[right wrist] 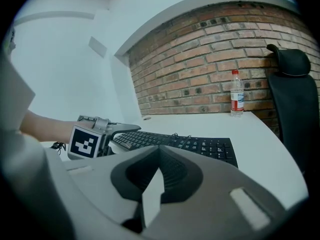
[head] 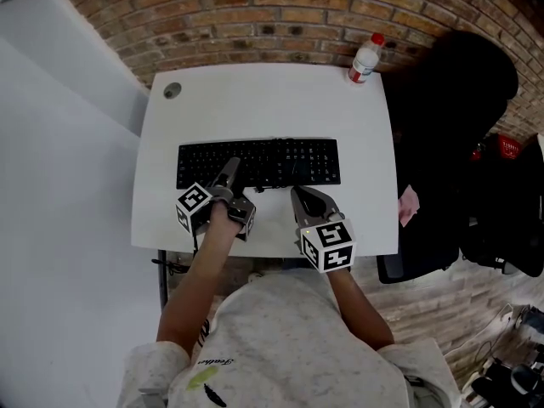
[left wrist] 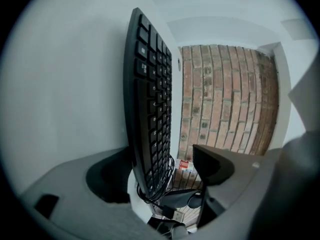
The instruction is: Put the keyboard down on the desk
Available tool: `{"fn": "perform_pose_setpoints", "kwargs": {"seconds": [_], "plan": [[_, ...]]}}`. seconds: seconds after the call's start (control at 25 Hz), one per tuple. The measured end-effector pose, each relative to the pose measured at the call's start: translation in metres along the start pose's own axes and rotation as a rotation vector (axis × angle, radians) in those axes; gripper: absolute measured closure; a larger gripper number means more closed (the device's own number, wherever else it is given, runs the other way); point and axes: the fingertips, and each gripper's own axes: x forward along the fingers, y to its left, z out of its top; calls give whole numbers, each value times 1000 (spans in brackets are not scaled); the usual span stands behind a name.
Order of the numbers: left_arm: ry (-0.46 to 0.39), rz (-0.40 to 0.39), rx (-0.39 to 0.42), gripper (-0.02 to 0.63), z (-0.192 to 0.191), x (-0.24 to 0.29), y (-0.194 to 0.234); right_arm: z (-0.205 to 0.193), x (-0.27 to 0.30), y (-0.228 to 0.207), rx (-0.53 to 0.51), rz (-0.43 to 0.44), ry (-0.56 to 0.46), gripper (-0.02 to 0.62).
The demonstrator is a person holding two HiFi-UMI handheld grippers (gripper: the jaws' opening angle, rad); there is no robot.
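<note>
Water bottle (head: 365,59) upright near brick wall (head: 255,15); black office chair (head: 450,117) just beside bottle.

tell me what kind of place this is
Probably an office or home study corner. A white desk stands against a bare brick wall, a black keyboard lies on the desk, and a black office chair stands beside it. A water bottle stands at the desk's back edge.

I see a black keyboard (head: 280,161) flat on the white desk (head: 272,100). A bottle (head: 365,60) stands near its far right corner

Keyboard (head: 280,161) edge under left tongs (head: 230,168)
</note>
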Motion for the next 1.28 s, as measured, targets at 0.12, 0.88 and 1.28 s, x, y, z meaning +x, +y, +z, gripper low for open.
{"fn": "perform_pose_setpoints", "kwargs": {"seconds": [0.12, 0.88, 1.28], "plan": [[7, -7, 1, 239, 1, -8, 2, -3, -4, 4, 0, -12, -4, 586], [139, -163, 435, 358, -32, -79, -44, 11, -44, 46, -37, -60, -78, 586], [194, -213, 1042, 525, -79, -117, -67, 20, -75, 69, -49, -78, -126, 586]]}}
